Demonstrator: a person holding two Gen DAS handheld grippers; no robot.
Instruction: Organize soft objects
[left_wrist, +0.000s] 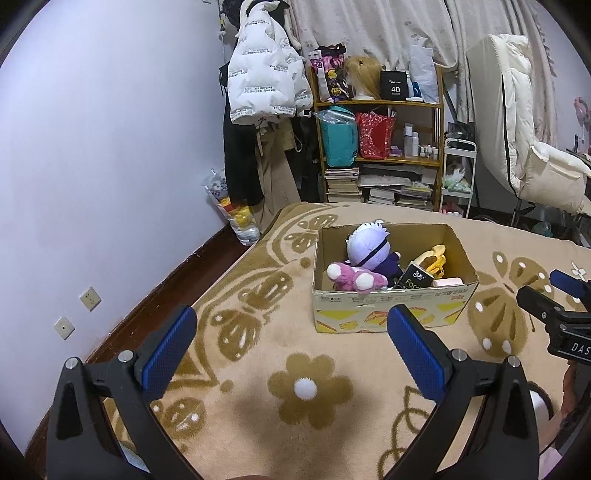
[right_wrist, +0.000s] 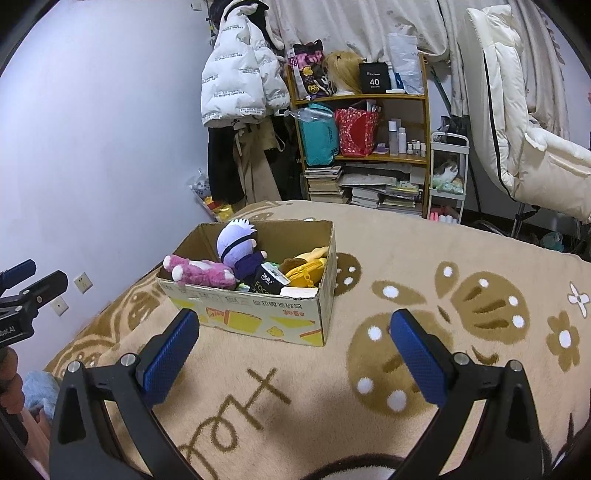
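Note:
A cardboard box (left_wrist: 391, 306) (right_wrist: 258, 317) stands on the beige blanket. In it lie a pink plush (left_wrist: 354, 277) (right_wrist: 201, 272), a white-haired doll (left_wrist: 369, 246) (right_wrist: 236, 245), a yellow plush (left_wrist: 434, 260) (right_wrist: 304, 271) and a black packet (left_wrist: 413, 277) (right_wrist: 266, 280). My left gripper (left_wrist: 291, 332) is open and empty, hovering before the box. My right gripper (right_wrist: 295, 336) is open and empty, right of the box's front; it also shows at the right edge of the left wrist view (left_wrist: 554, 295). The left gripper also shows at the left edge of the right wrist view (right_wrist: 26, 288).
The blanket (right_wrist: 461, 266) covers a bed against the lilac wall (left_wrist: 110, 147). Behind stand a wooden shelf (left_wrist: 380, 107) with bags and books, hanging coats (left_wrist: 262, 70), a white cart (left_wrist: 458, 173) and a padded chair (left_wrist: 517, 129). A blue plush thing (right_wrist: 38, 391) lies low left.

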